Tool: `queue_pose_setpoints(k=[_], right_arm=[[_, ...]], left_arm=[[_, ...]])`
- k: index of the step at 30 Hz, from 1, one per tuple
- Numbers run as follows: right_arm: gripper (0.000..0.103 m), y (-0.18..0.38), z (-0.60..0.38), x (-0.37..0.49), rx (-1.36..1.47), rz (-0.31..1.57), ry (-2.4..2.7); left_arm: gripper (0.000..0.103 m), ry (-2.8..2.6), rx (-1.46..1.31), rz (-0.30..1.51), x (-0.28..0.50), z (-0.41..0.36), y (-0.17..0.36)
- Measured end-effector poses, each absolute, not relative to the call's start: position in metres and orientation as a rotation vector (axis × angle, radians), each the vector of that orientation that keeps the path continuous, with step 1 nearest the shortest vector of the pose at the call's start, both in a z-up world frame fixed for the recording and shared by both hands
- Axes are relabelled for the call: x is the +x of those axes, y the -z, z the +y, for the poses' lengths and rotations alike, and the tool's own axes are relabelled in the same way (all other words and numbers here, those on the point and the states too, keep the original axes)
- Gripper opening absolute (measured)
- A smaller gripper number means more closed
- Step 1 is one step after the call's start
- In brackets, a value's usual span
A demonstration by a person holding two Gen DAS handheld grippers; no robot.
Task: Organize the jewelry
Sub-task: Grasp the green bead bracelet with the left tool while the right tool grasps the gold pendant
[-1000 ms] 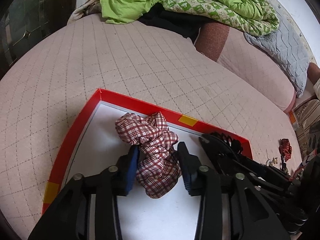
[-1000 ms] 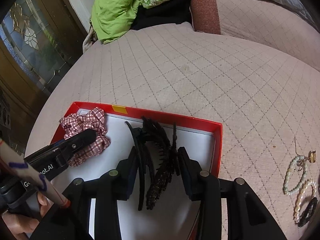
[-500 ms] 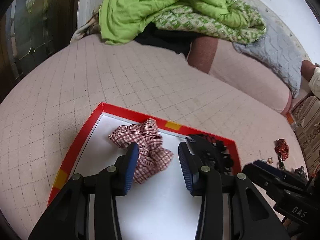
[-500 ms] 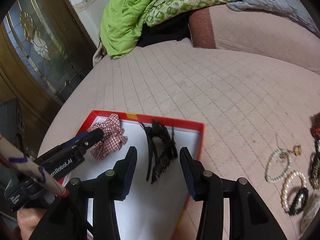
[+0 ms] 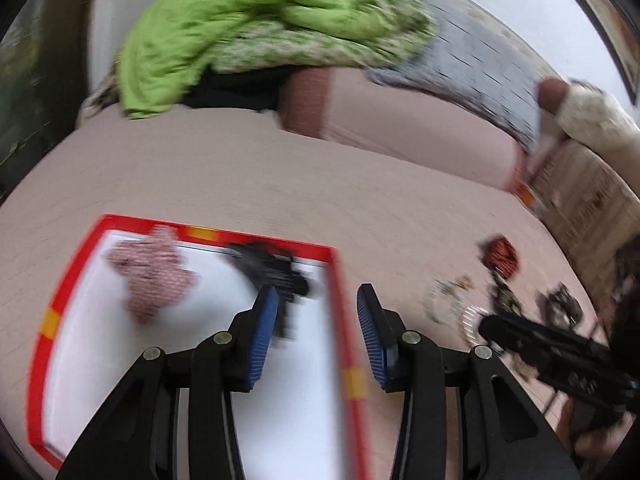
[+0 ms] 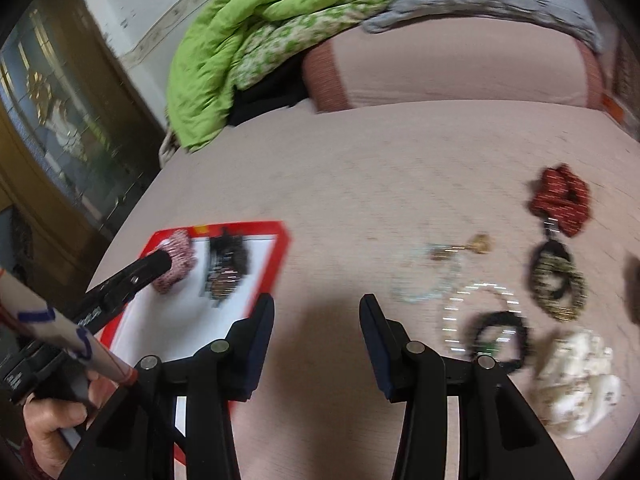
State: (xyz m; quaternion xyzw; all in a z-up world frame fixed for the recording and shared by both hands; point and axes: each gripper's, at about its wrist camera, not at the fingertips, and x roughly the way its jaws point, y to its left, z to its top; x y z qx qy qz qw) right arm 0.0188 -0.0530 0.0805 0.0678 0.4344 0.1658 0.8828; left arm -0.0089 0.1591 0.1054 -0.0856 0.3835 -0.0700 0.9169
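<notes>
Now both grippers, the left gripper (image 5: pixel 318 334) and right gripper (image 6: pixel 317 338), hang part-open and empty, having swung rightward off the red tray (image 6: pixel 280 256); plaid scrunchie (image 5: pixel 154 276) and black hair claw (image 5: pixel 272 270) lie delivered behind-left, bracelets (image 6: pixel 480 320) ahead-right awaiting pickup.

Motion-blurred plaid scrunchie (image 5: pixel 154 280), black hair clip (image 5: pixel 272 272); pearl bracelets (image 6: pixel 476 312) smeared, details unreadable

Both wrist views overlook the red tray (image 5: pixel 338 288).

Home bedroom: quilted bed (image 6: pixel 360 168), rumpled green blanket (image 6: pixel 248 20).
</notes>
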Motion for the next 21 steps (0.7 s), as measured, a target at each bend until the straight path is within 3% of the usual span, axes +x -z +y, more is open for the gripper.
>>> queue_pose_setpoints(k=[12, 21], right_arm=[[0.046, -0.07, -0.17, 0.018, 0.256, 0.881, -0.182], [0.046, -0.073, -0.206, 0.018, 0.378, 0.866, -0.154]], left_arm=[[0.04, 0.286, -0.047, 0.914, 0.006, 0.057, -0.08], [0.037, 0.298, 0.023, 1.056, 0.073, 0.01, -0.033]])
